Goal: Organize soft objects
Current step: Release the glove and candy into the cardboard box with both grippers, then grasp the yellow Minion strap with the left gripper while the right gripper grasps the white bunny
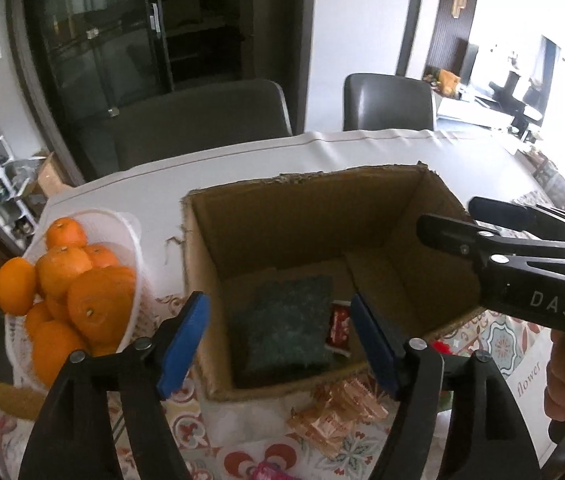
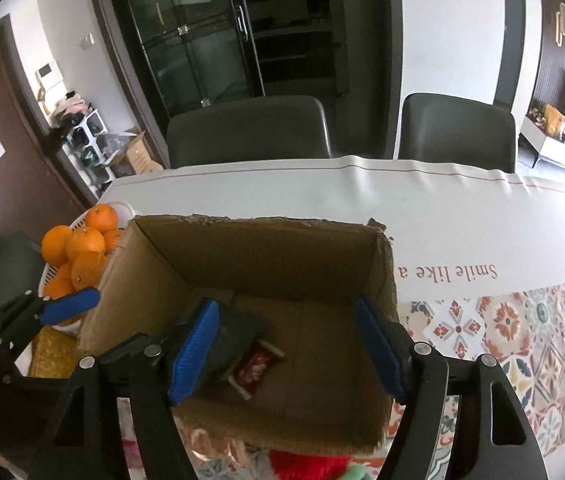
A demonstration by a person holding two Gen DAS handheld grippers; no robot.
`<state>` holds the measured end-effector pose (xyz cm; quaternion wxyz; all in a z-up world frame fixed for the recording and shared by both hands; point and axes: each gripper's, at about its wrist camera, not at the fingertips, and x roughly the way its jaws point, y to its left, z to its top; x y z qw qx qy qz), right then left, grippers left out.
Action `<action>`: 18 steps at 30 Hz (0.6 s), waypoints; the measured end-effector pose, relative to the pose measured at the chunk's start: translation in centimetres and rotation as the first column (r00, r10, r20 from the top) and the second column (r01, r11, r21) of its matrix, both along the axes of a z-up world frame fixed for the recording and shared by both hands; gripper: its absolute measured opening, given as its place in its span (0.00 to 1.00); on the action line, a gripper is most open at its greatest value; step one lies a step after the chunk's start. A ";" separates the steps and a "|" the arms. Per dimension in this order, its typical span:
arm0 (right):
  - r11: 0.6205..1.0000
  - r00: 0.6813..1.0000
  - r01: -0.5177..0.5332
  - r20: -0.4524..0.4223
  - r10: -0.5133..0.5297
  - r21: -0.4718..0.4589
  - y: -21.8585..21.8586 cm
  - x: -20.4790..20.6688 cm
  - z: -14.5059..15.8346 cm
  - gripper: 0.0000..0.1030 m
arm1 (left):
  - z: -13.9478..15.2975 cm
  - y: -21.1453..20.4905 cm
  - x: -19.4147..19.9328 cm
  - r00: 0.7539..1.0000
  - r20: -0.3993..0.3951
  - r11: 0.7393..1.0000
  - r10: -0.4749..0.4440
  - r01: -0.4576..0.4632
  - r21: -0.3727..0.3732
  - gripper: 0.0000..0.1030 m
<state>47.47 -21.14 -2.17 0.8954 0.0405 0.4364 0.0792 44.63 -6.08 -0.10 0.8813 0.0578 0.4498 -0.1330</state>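
Note:
An open cardboard box (image 1: pixel 266 216) stands on the table; it also shows in the right wrist view (image 2: pixel 266 248). Inside lie a dark green sponge pad (image 1: pixel 288 324) (image 2: pixel 238 336) and a red packet (image 1: pixel 338 326) (image 2: pixel 256 368). My left gripper (image 1: pixel 278 344) is open and empty above the box's near edge. My right gripper (image 2: pixel 288 352) is open and empty over the box; it shows from the side in the left wrist view (image 1: pixel 458 220). A red soft thing (image 2: pixel 306 466) lies just before the box, partly hidden.
A white basket (image 1: pixel 130 264) of oranges (image 1: pixel 98 304) stands left of the box. Wrapped snack packets (image 1: pixel 334 416) lie in front of it on the patterned tablecloth (image 2: pixel 522 340). Two grey chairs (image 2: pixel 250 128) stand behind the table.

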 end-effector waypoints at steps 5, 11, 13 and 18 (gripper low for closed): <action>0.999 0.999 0.037 0.017 -0.037 -0.009 -0.4 -1.6 1.0 0.70 | 1.3 0.4 -2.1 0.999 0.012 1.000 0.030 -0.030 0.008 0.75; 0.999 0.998 0.050 0.036 -0.050 -0.020 -0.1 -4.1 2.0 0.70 | 2.3 1.0 -4.6 0.999 -0.008 0.999 0.042 -0.042 -0.020 0.76; 0.998 0.998 0.043 0.040 -0.041 -0.036 0.0 -4.9 2.1 0.70 | 2.4 1.4 -5.6 0.998 -0.006 0.998 0.054 -0.055 -0.020 0.76; 0.998 1.000 0.016 0.026 -0.014 -0.056 0.7 -6.7 2.1 0.70 | 2.4 1.7 -7.4 0.998 -0.019 0.999 0.052 -0.053 -0.014 0.76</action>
